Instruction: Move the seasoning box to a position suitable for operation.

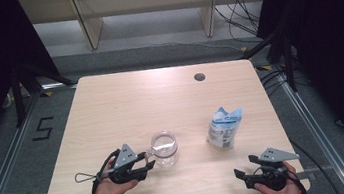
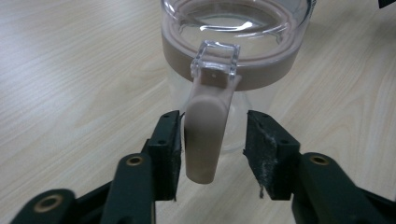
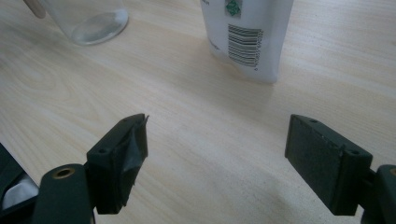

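Note:
A clear glass pitcher [image 1: 164,149] with a beige band and a beige handle [image 2: 205,135] stands upright on the wooden table [image 1: 125,98], near its front. My left gripper [image 1: 149,159] reaches it from the left. In the left gripper view the handle sits between the jaws of the left gripper [image 2: 212,149]: one pad lies against it, the other stands a little apart. A white and blue pouch [image 1: 224,128] stands right of the pitcher. My right gripper [image 1: 243,166] hovers open near the front right edge, with nothing between its fingers, its jaws towards the pouch [image 3: 247,32].
A round cable hole [image 1: 199,77] is at the table's back right. The pitcher's glass base [image 3: 91,18] appears at the top left of the right gripper view. Floor rails and cables run beside the table.

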A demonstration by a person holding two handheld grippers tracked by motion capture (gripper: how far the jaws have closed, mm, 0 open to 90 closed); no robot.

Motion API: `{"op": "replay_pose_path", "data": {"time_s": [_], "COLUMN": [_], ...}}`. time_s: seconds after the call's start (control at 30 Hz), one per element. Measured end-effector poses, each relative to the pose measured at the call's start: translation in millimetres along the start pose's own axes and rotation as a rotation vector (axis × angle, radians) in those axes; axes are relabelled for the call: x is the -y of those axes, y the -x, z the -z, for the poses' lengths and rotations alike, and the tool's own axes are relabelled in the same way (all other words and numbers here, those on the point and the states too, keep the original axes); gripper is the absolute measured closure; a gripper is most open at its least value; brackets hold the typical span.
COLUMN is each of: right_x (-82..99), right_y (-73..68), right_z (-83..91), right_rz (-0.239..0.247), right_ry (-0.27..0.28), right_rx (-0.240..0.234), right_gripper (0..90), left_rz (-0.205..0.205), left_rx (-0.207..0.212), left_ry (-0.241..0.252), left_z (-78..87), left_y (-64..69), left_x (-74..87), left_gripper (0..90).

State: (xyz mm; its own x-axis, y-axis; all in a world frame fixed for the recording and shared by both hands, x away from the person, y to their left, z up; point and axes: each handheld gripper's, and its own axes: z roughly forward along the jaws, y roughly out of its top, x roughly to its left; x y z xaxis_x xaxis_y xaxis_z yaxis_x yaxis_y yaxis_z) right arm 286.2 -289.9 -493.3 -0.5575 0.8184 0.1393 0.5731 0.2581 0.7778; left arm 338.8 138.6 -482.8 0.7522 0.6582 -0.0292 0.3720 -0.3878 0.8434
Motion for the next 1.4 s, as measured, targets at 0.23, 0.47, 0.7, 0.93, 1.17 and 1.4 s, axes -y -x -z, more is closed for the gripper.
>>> {"op": "replay_pose_path", "data": {"time_s": [0.23, 0.47, 0.7, 0.93, 1.17, 1.4], "right_x": [0.1, -0.1, -0.1, -0.1, -0.2, -0.2], "right_y": [0.1, 0.3, 0.4, 0.4, 0.5, 0.3], "right_z": [-0.8, -0.3, -0.2, -0.4, -0.4, -0.4], "right_rz": [-0.001, 0.000, 0.000, 0.001, 0.000, 0.001], "right_ry": [0.004, -0.003, -0.002, -0.002, -0.003, -0.002], "right_rx": [0.003, 0.000, 0.001, 0.000, 0.000, 0.000], "right_gripper": [22.3, 22.4, 22.3, 22.4, 22.4, 22.4], "left_rz": [-0.028, -0.038, -0.037, -0.055, -0.079, -0.105], "left_rx": [0.002, 0.015, 0.030, 0.044, 0.080, 0.115], "left_ry": [-0.003, 0.000, 0.014, 0.006, 0.016, 0.007], "left_z": [-1.1, -1.1, -2.2, -3.3, -8.5, -11.8], "left_y": [-1.6, 0.7, 1.8, 4.8, 8.5, 11.8], "left_x": [-1.9, -1.7, -1.1, -2.6, -5.2, -8.4], "left_gripper": [72.2, 72.6, 72.7, 72.8, 72.8, 72.7]}}
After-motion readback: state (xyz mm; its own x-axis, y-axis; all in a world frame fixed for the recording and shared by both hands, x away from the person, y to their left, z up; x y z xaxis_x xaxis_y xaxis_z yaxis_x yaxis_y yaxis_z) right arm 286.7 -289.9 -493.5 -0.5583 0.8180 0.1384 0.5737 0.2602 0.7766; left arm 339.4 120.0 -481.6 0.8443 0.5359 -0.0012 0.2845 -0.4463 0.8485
